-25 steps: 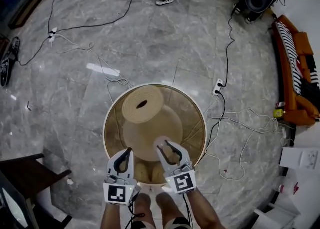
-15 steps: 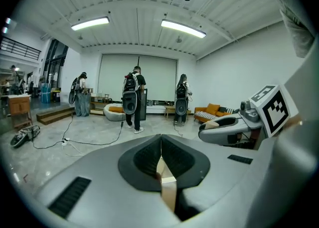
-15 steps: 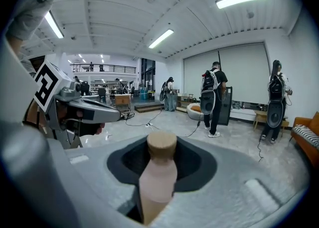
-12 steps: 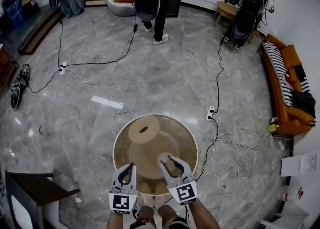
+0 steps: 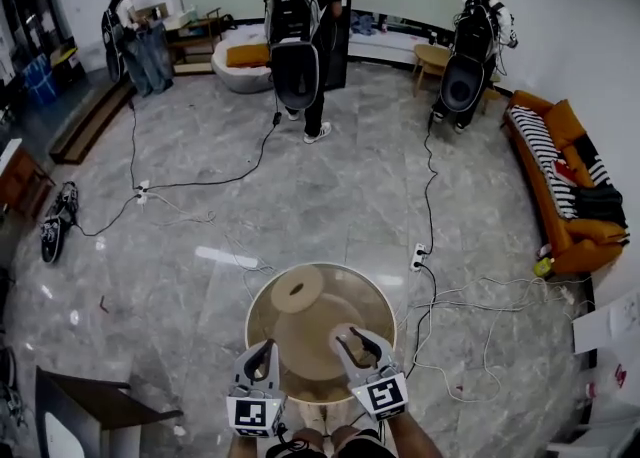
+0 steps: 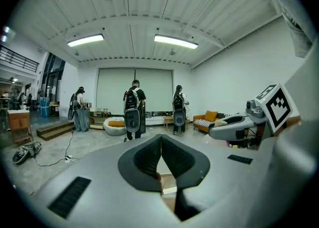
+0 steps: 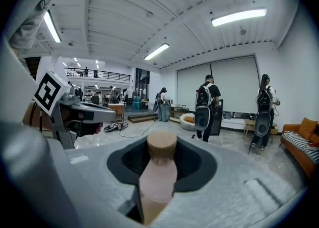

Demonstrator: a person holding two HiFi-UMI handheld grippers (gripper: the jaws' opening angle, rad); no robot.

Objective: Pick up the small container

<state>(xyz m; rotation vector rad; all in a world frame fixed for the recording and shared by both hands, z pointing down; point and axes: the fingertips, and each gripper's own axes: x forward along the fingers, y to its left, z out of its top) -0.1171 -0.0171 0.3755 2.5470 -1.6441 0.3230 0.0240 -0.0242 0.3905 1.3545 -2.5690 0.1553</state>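
The container (image 7: pixel 158 174) sits clamped in the right gripper's (image 5: pixel 357 344) jaws, above the table's (image 5: pixel 258 298) near edge (long axis along the jaws, cap toward the tips). The left gripper (image 6: pixel 160 147), jaws together and empty, hangs just beside.

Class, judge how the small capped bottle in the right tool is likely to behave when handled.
Probably stiff: the bottle shows no dent between the right tool's jaws. Likely light, since it is small. Its smooth rounded body may slip, or roll if laid down.
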